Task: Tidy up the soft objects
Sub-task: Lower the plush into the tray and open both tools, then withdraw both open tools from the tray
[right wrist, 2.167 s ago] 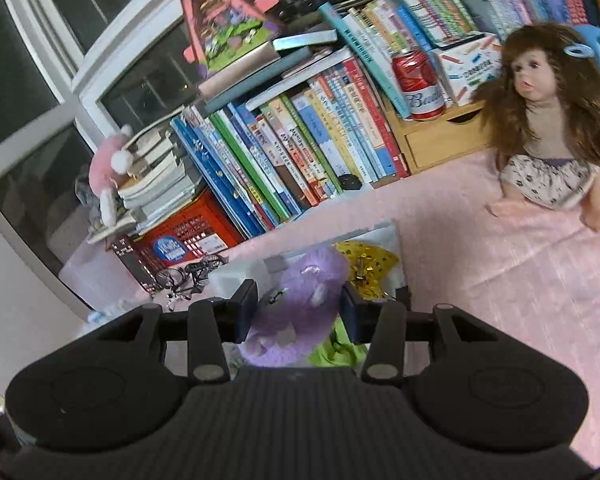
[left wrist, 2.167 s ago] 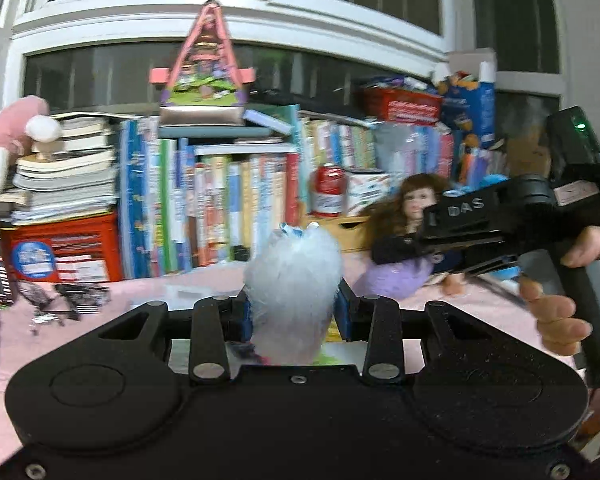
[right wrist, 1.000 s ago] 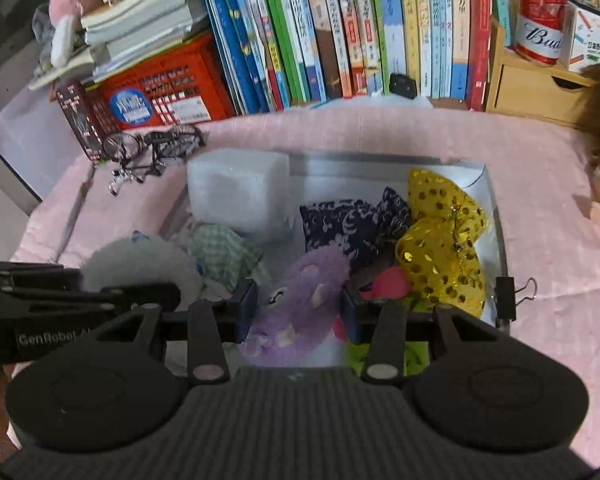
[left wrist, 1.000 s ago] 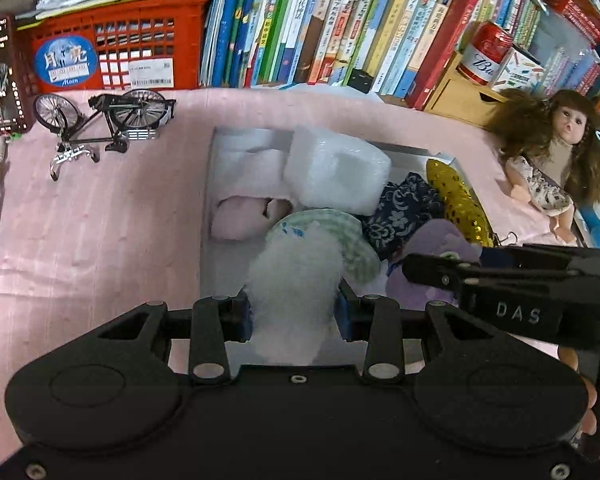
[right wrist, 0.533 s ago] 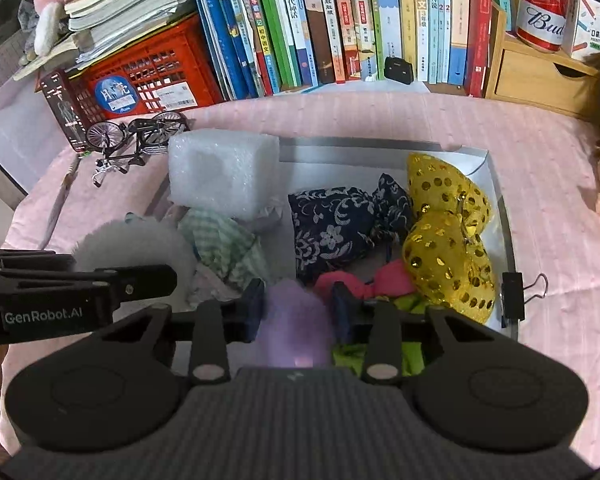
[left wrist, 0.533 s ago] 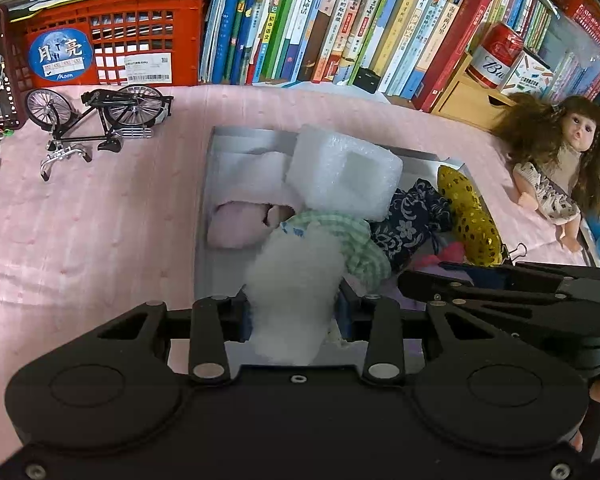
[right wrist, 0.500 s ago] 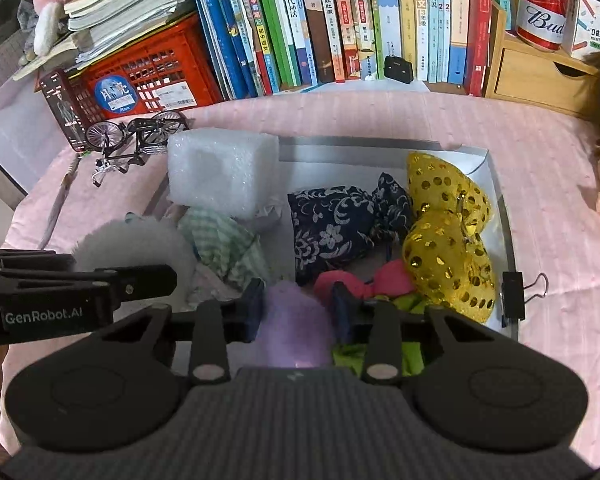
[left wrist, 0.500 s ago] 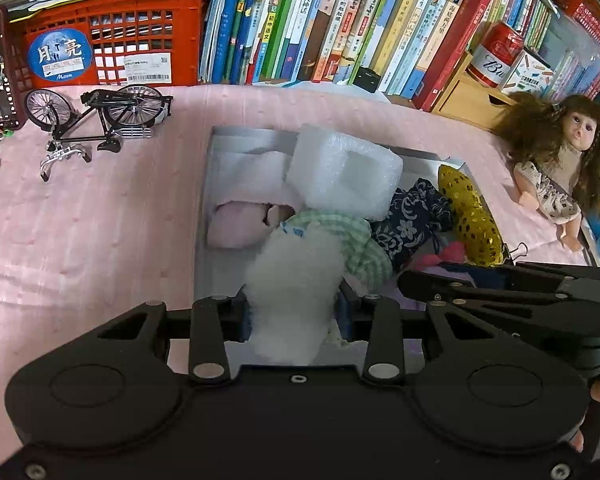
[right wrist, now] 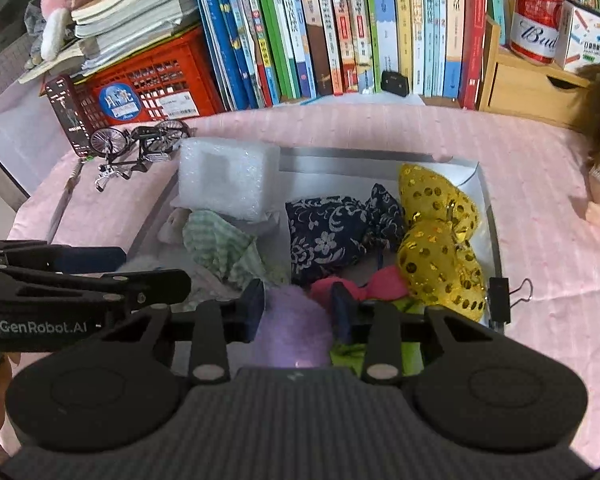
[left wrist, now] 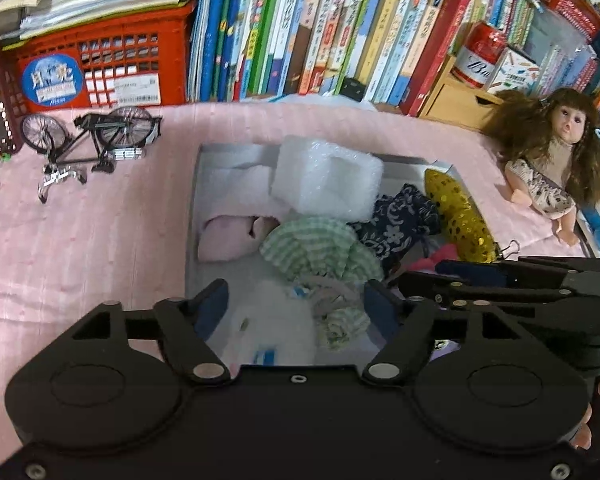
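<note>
A shallow white box [left wrist: 192,216] [right wrist: 476,172] on the pink cloth holds soft things: bubble wrap [left wrist: 326,178] [right wrist: 228,178], a green checked cloth [left wrist: 320,248] [right wrist: 220,246], a navy floral pouch [right wrist: 332,236], a gold sequin piece [right wrist: 436,240] and a pink cloth [left wrist: 228,236]. My left gripper [left wrist: 296,306] is open over the box's near left corner, with the white fluffy toy [left wrist: 278,320] lying loose between its jaws. My right gripper [right wrist: 298,306] is shut on the purple plush [right wrist: 294,328] at the box's near edge.
A doll [left wrist: 556,160] lies to the right of the box. A model bicycle [left wrist: 92,140] and a red crate [left wrist: 100,72] are at the left. Books [right wrist: 340,28], a red can [right wrist: 536,20] and a wooden drawer [right wrist: 524,88] line the back.
My left gripper has opened and let go of the white fluffy toy, which now rests in the box. My right gripper has lowered a little with the purple plush held.
</note>
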Demonstrator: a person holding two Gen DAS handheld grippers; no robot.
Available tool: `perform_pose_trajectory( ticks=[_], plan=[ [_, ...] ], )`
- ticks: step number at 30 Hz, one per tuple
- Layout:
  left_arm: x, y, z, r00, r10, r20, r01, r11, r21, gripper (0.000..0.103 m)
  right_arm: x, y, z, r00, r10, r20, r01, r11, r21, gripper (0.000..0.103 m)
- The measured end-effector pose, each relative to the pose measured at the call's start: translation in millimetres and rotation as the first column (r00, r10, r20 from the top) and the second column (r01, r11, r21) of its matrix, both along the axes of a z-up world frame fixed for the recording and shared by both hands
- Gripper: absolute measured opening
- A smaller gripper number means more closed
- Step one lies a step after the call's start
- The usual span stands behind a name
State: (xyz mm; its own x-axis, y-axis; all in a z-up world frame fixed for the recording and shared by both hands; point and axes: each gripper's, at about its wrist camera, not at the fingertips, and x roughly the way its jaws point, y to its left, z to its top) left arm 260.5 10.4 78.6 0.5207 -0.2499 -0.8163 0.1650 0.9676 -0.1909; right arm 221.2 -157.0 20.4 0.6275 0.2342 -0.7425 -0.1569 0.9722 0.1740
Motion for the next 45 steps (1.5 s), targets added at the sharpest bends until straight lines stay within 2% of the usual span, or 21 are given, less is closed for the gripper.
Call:
perform_pose_trajectory(
  ticks=[3, 14, 23, 27, 32, 38, 45],
  plan=[
    [-4, -2, 7, 1.000, -0.005, 0.026, 0.005, 1.000, 0.008, 0.076, -5, -2, 6, 1.000, -0.001, 0.025, 0.001, 1.000, -0.006, 0.058],
    [-36, -8, 35, 0.985, -0.054, 0.166, 0.048, 0.998, 0.039, 0.080, -34, -13, 30, 0.991, 0.000, 0.135, 0.001, 1.000, -0.007, 0.069],
    [-75, -7, 59, 0.948, -0.081, 0.309, 0.061, 0.995, 0.076, 0.085, -71, -21, 51, 0.967, 0.008, 0.255, -0.002, 1.000, -0.021, 0.080],
    [-95, -4, 66, 0.931, -0.087, 0.355, 0.069, 0.996, 0.063, 0.086, -88, -23, 56, 0.954, 0.009, 0.298, -0.002, 1.000, -0.026, 0.083],
    [-119, -3, 68, 0.911, -0.096, 0.402, 0.078, 0.995, 0.063, 0.088, -109, -24, 58, 0.939, 0.004, 0.343, 0.010, 0.999, -0.040, 0.086],
    [-146, -8, 64, 0.882, -0.128, 0.454, 0.088, 0.990, 0.106, 0.090, -130, -26, 58, 0.922, -0.009, 0.388, 0.029, 0.999, -0.045, 0.088],
    [-156, -4, 57, 0.886, -0.108, 0.450, 0.079, 0.993, 0.084, 0.091, -144, -25, 50, 0.908, -0.021, 0.419, 0.060, 0.995, -0.080, 0.091]
  ],
)
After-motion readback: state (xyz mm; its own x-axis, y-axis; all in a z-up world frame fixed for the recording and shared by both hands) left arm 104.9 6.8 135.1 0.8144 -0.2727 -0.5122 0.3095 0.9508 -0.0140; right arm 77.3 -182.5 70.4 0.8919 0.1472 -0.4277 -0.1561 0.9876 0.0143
